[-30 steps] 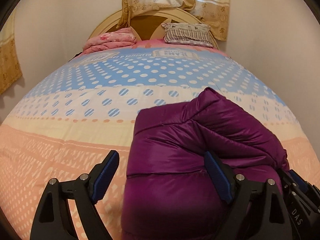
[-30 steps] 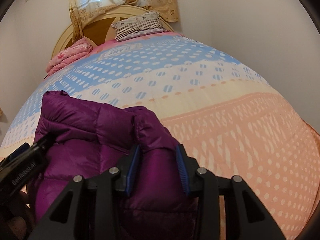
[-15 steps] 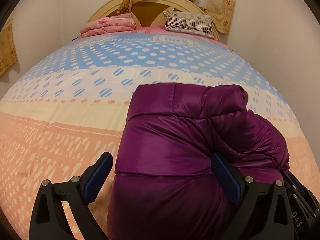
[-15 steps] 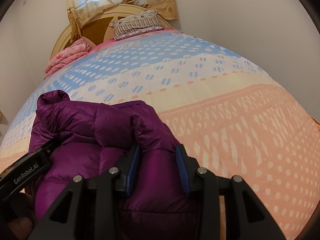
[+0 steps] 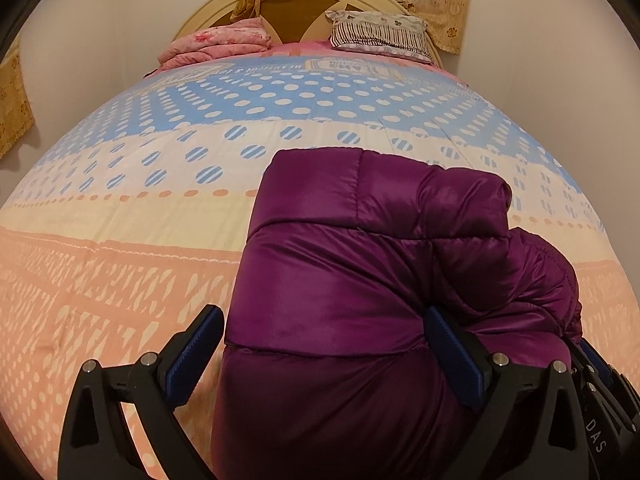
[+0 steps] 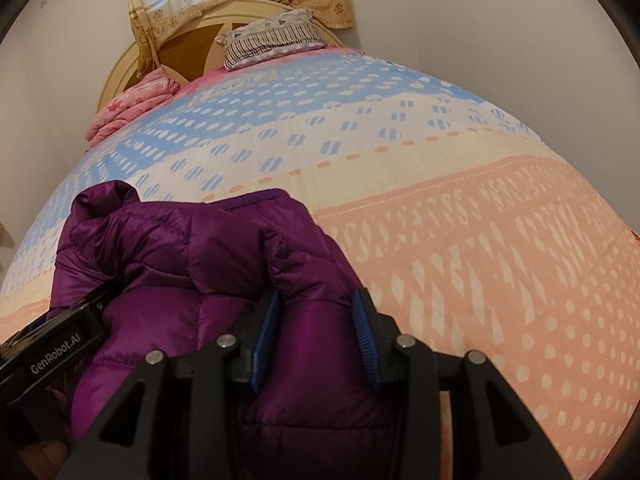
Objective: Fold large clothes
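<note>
Jacket (image 5: 360,280) lies bundled into a thick fold near the bed's (image 5: 120,264) foot edge. Left claw (image 5: 320,356) gapes wide, gripping nothing; right claw (image 6: 316,332) pinches a padded section. Flattening remains.

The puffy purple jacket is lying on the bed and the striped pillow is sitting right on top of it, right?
Not quite. The puffy purple jacket does lie on the bed, but the striped pillow sits far off by the headboard, not on the jacket. The left wrist view shows it.
</note>
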`<state>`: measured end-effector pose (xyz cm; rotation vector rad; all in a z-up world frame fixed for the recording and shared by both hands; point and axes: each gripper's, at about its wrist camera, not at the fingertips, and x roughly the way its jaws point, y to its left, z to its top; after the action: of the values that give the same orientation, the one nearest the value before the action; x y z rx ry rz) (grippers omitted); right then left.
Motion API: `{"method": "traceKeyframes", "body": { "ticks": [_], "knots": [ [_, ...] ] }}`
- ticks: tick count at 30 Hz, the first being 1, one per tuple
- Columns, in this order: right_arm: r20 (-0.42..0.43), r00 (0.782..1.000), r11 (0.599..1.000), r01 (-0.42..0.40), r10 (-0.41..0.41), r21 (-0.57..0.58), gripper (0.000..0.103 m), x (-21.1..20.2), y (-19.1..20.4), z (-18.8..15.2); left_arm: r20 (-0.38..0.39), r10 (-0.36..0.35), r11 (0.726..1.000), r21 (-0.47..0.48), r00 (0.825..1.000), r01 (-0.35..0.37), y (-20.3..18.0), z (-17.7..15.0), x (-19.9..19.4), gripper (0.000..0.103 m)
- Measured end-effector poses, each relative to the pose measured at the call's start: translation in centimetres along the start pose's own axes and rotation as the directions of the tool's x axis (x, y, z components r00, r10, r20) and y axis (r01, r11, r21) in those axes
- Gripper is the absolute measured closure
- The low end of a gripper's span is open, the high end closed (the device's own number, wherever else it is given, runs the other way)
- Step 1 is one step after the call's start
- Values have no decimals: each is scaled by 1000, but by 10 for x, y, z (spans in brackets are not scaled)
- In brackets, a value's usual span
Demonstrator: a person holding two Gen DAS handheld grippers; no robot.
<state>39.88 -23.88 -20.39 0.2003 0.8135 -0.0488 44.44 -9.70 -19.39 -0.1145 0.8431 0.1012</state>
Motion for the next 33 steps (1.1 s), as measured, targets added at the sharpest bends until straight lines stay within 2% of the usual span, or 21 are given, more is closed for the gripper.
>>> {"method": "traceKeyframes", "body": {
  "ticks": [33],
  "knots": [
    [-17, 999, 999, 39, -39, -35, 59, 12, 4, 1, -5, -18, 1000, -21, 1000, 18, 6, -3, 6, 1]
  ]
}}
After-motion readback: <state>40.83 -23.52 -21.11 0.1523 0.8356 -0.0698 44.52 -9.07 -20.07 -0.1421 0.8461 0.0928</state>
